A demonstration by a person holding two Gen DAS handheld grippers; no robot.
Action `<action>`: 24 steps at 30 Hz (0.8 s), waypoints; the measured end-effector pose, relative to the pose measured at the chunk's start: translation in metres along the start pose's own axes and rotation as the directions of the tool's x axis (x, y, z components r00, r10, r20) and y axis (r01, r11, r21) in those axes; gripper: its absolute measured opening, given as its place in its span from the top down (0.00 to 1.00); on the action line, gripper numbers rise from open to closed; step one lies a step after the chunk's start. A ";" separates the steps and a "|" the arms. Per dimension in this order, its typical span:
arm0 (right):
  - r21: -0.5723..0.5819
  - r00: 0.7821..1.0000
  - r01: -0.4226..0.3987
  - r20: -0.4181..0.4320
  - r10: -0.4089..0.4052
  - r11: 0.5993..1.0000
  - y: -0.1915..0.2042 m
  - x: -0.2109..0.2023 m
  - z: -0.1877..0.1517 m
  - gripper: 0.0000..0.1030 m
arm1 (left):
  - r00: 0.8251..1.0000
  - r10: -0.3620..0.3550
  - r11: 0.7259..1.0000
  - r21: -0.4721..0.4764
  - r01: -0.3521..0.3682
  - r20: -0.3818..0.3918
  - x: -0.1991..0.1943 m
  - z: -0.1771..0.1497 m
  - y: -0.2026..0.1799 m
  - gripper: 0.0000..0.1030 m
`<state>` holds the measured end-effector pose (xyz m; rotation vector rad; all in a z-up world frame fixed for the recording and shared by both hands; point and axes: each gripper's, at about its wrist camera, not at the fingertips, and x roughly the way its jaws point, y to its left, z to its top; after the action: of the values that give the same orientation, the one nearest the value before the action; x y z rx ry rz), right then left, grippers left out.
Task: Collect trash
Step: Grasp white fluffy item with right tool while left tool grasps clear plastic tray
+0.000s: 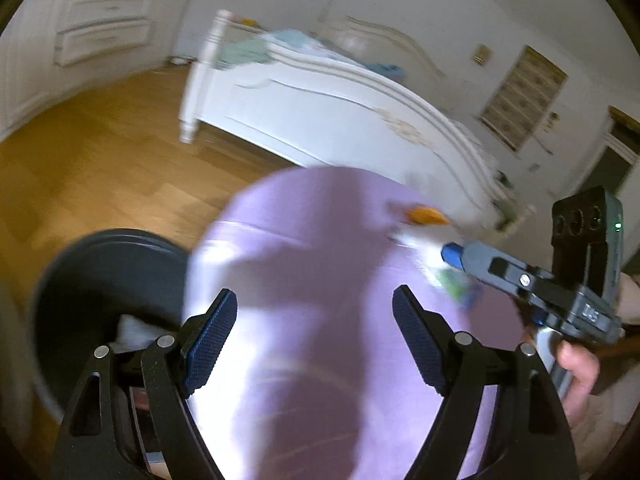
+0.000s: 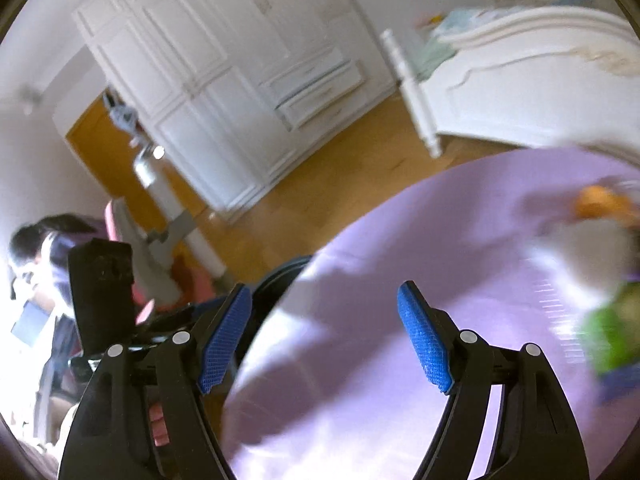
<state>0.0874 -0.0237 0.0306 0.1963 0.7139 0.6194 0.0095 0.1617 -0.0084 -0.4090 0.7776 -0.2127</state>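
A round purple table (image 1: 320,280) fills the lower middle of both views (image 2: 400,300). Blurred trash lies on it: an orange piece (image 1: 426,215), white crumpled paper (image 1: 420,240) and a green wrapper (image 1: 456,286). The same orange piece (image 2: 600,200), white paper (image 2: 572,256) and green wrapper (image 2: 612,336) show at the right in the right wrist view. A dark bin (image 1: 104,280) with something white inside stands at the table's left. My left gripper (image 1: 314,312) is open and empty over the table. My right gripper (image 2: 324,308) is open and empty; it also shows in the left wrist view (image 1: 452,254), close to the trash.
A white bed frame (image 1: 320,112) stands behind the table on a wooden floor (image 1: 100,160). A white wardrobe (image 2: 220,80) lines the far wall. A person (image 2: 36,248) and a pink chair (image 2: 120,216) are at the left in the right wrist view.
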 end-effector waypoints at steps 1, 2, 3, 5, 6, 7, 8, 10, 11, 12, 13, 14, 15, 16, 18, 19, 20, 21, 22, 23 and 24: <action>0.006 1.000 0.024 0.018 -0.024 1.000 -0.011 -0.010 0.001 0.27 | 1.000 -0.025 1.000 0.010 0.025 -0.016 0.009 0.001 -0.011 0.23; 0.019 0.997 0.059 0.042 -0.059 0.998 -0.028 -0.022 0.003 0.27 | 0.998 -0.049 0.999 0.021 0.049 -0.033 0.020 0.002 -0.025 0.23; 0.029 0.995 0.083 0.054 -0.084 0.996 -0.039 -0.030 0.004 0.27 | 0.997 -0.062 0.998 0.028 0.063 -0.044 0.028 0.003 -0.033 0.23; 0.057 0.986 0.149 0.070 -0.153 0.987 -0.067 -0.043 0.007 0.30 | 0.994 -0.088 0.995 0.038 0.091 -0.067 0.044 0.006 -0.050 0.23; 0.065 0.980 0.181 0.070 -0.186 0.981 -0.082 -0.049 0.009 0.30 | 0.991 -0.106 0.993 0.040 0.109 -0.082 0.054 0.007 -0.060 0.23; 0.064 0.977 0.200 0.069 -0.204 0.978 -0.090 -0.051 0.010 0.31 | 0.989 -0.118 0.992 0.040 0.122 -0.094 0.063 0.008 -0.068 0.23; 0.058 0.972 0.225 0.062 -0.228 0.973 -0.100 -0.051 0.011 0.31 | 0.987 -0.124 0.991 0.039 0.129 -0.106 0.071 0.008 -0.073 0.23; 0.039 0.966 0.254 0.041 -0.255 0.967 -0.113 -0.047 0.013 0.31 | 0.984 -0.124 0.991 0.035 0.130 -0.130 0.088 0.009 -0.083 0.23; 0.027 0.966 0.256 0.030 -0.256 0.966 -0.116 -0.044 0.014 0.31 | 0.983 -0.118 0.992 0.029 0.123 -0.141 0.096 0.010 -0.084 0.24; 0.012 0.966 0.258 0.019 -0.258 0.966 -0.118 -0.039 0.016 0.31 | 0.983 -0.109 0.993 0.026 0.114 -0.148 0.100 0.008 -0.086 0.24; -0.013 0.964 0.266 0.009 -0.266 0.964 -0.120 -0.033 0.017 0.31 | 0.983 -0.097 0.994 0.024 0.102 -0.153 0.105 0.009 -0.088 0.24; -0.036 0.962 0.274 -0.002 -0.274 0.961 -0.120 -0.026 0.019 0.31 | 0.984 -0.079 0.996 0.023 0.083 -0.158 0.111 0.009 -0.088 0.27; -0.052 0.961 0.276 -0.009 -0.277 0.960 -0.114 -0.017 0.019 0.31 | 0.984 -0.068 0.997 0.022 0.073 -0.164 0.115 0.013 -0.088 0.33; -0.073 0.961 0.274 -0.021 -0.277 0.959 -0.114 -0.008 0.023 0.35 | 0.984 -0.060 0.998 0.018 0.064 -0.170 0.119 0.013 -0.087 0.37; -0.106 0.958 0.277 -0.044 -0.283 0.955 -0.114 0.004 0.024 0.39 | 0.983 -0.044 0.999 0.020 0.048 -0.180 0.126 0.015 -0.087 0.43; -0.127 0.955 0.283 -0.057 -0.292 0.951 -0.114 0.011 0.025 0.41 | 0.982 -0.021 0.999 0.032 0.028 -0.185 0.130 0.015 -0.088 0.46; -0.142 0.952 0.284 -0.074 -0.296 0.948 -0.113 0.018 0.025 0.44 | 0.982 -0.011 0.999 0.037 0.018 -0.190 0.132 0.015 -0.087 0.52; -0.153 0.952 0.279 -0.090 -0.294 0.948 -0.114 0.023 0.025 0.45 | 0.980 0.000 0.999 0.038 0.008 -0.198 0.136 0.014 -0.088 0.58; -0.166 0.952 0.268 -0.106 -0.287 0.949 -0.115 0.028 0.023 0.48 | 0.979 0.009 0.999 0.041 -0.001 -0.206 0.138 0.012 -0.087 0.62; -0.182 0.951 0.262 -0.117 -0.286 0.948 -0.113 0.032 0.023 0.52 | 0.978 0.015 0.999 0.042 -0.007 -0.209 0.140 0.012 -0.085 0.65; -0.204 0.949 0.265 -0.119 -0.293 0.942 -0.112 0.035 0.020 0.54 | 0.980 0.025 0.999 0.044 -0.016 -0.196 0.140 0.010 -0.082 0.72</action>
<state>0.1731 -0.0922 -0.0156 -0.1252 0.8057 0.4263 0.1117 0.0441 -0.0554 -0.3435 0.9692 -0.2523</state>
